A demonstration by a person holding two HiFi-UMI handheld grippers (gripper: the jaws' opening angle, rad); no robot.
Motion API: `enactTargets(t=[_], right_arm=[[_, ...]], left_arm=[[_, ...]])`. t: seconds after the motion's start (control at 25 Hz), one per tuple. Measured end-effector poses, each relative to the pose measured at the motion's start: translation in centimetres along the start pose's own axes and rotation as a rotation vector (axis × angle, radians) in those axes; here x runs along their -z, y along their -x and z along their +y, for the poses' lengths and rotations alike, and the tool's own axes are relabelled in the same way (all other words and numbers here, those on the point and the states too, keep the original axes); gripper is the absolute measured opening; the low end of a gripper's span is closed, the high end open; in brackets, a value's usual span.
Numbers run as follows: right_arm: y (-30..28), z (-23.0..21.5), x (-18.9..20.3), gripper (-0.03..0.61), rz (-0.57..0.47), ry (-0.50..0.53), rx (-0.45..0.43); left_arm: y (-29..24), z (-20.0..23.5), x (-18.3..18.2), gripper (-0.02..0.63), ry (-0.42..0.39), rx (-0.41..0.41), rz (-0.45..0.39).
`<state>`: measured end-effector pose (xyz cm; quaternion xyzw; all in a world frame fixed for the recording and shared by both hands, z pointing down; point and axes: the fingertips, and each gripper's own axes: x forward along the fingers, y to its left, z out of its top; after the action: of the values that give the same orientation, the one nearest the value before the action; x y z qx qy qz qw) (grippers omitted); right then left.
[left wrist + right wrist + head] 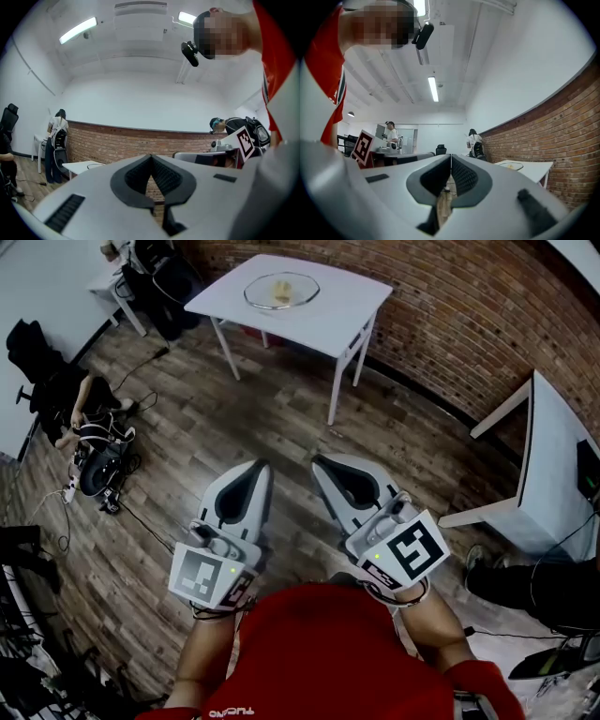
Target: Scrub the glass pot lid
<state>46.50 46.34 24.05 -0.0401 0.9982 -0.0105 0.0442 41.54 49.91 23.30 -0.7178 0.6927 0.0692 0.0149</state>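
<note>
The glass pot lid lies on a white table far ahead by the brick wall, with something yellow under or in it. In the right gripper view the lid shows small on that table. My left gripper and right gripper hang side by side close to my body, over the wooden floor and well short of the table. Both are shut with nothing between the jaws, as the left gripper view and right gripper view show.
A second white table stands at the right. At the left are a black chair, a person low by the floor and cables. People stand at the far wall. Brick wall runs behind the tables.
</note>
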Motion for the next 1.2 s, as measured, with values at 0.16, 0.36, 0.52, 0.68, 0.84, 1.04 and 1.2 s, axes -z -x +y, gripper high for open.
enactTargets(t=[0.16,0.36,0.52,0.68,0.84,1.04,1.2], right_arm=[[0.2,-1.9,0.1,0.029,-0.004,0.007,0.006],[-0.2,-3.8,0.6,0.029,0.017,0.015,0.008],[-0.8,-5.1,0.8,0.029,0.030,0.022,0.005],[-2.8,-6.2,0.6,0.029,0.027,0.035,0.013],[-5.6,-7.7,1.2,0.029,0.027,0.031,0.031],[-11.0,-10.4,1.9,0.029,0.030,0.028,0.044],[-15.8,-12.4,2.0,0.029,0.033,0.030,0.066]], left_arm=[[-1.3,0.3,0.1,0.017,-0.014,-0.016,-0.004],[-2.6,1.5,0.4,0.017,-0.011,-0.047,-0.003],[-3.7,2.3,0.3,0.017,-0.012,-0.055,-0.011],[-4.6,4.1,0.2,0.017,-0.017,-0.054,-0.013],[-5.9,6.7,0.6,0.017,-0.024,-0.046,-0.007],[-8.7,11.9,0.5,0.017,-0.034,-0.042,-0.005],[-10.9,16.8,0.1,0.017,-0.040,-0.023,0.000]])
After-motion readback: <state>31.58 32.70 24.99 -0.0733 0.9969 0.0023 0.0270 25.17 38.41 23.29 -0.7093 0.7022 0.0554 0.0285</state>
